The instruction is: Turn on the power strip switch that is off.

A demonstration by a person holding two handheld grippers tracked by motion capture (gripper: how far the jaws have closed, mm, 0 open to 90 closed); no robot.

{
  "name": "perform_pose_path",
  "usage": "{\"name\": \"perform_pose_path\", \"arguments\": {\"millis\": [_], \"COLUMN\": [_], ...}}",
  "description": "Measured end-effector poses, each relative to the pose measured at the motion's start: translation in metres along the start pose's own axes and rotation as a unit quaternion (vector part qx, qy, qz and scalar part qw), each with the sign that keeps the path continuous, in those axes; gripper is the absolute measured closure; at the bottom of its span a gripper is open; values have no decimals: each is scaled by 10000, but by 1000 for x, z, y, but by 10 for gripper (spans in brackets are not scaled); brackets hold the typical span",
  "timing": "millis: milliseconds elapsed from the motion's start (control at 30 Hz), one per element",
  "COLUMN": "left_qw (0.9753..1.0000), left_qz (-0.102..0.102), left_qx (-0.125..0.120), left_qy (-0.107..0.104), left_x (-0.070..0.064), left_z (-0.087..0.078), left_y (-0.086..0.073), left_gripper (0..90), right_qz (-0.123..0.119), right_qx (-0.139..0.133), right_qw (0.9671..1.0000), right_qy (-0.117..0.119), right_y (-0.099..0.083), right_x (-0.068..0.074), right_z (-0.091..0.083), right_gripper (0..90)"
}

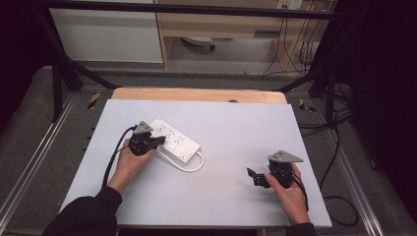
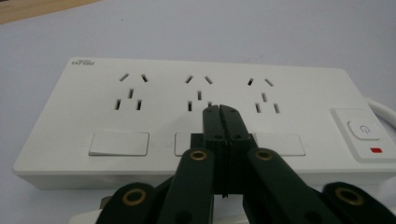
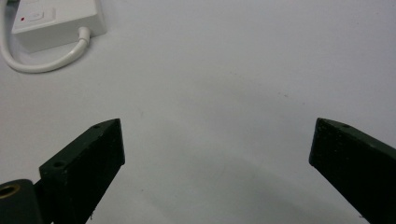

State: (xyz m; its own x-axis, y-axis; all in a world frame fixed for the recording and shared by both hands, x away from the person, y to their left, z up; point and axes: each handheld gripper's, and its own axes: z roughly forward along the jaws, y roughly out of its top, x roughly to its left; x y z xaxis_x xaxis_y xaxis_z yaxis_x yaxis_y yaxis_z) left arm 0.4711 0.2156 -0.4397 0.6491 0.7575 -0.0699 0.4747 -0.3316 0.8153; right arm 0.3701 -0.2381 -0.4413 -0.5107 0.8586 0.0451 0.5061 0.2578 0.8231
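At the left of the high view, the person's left hand (image 1: 129, 160) comes up from the bottom edge in a dark sleeve, forearm angled toward the table's middle, and holds the left gripper (image 1: 158, 141) over the near long edge of a white power strip (image 1: 173, 139). The left gripper view looks along its jaws: they are pressed together with nothing between them, their tips (image 2: 219, 110) over the strip's top face just below the middle socket group, at the row of rocker switches. The strip carries three socket groups, a power button (image 2: 364, 129) at one end with a small red mark below it, and a white cord (image 1: 193, 166) that leaves that end and loops back on the table.

Farther right, well apart from the strip, the right hand (image 1: 290, 189) rises from the bottom edge and holds the right gripper (image 1: 256, 177) low over bare table, pointing left. Its jaws stand wide apart with nothing between them; in the right gripper view the strip's button end and curved cord lie far off at the upper left.

The table (image 1: 236, 132) is covered by a pale grey-blue sheet, with a wooden edge (image 1: 196, 94) showing at its far side. Dark frame bars surround it, grey flooring lies beyond, and cables trail on the right. Light wooden furniture stands at the back.
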Motion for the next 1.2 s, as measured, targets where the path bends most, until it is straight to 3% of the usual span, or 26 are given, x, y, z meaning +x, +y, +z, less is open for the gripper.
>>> {"name": "perform_pose_path", "arguments": {"millis": [533,667,867,1200], "left_qw": [9999,9998,9999,9997], "left_qz": [62,-40,-38,-60], "left_qx": [-5,-73,-96,-229], "left_qy": [-134,-166,-37,-18], "left_x": [-5,-4,-2,-1], "left_z": [3,4,2,-2], "left_y": [-1,-2,-3,-3], "left_gripper": [900,900,900,900], "right_qz": [-17,-2,-27,-27], "right_qx": [-1,-1,-6,11], "right_qw": [10000,10000,10000,10000], "right_qy": [2,8,4,7], "right_y": [0,0,0,0], "right_x": [0,0,0,1], "right_z": [0,0,0,0], "right_gripper": [39,39,38,38]}}
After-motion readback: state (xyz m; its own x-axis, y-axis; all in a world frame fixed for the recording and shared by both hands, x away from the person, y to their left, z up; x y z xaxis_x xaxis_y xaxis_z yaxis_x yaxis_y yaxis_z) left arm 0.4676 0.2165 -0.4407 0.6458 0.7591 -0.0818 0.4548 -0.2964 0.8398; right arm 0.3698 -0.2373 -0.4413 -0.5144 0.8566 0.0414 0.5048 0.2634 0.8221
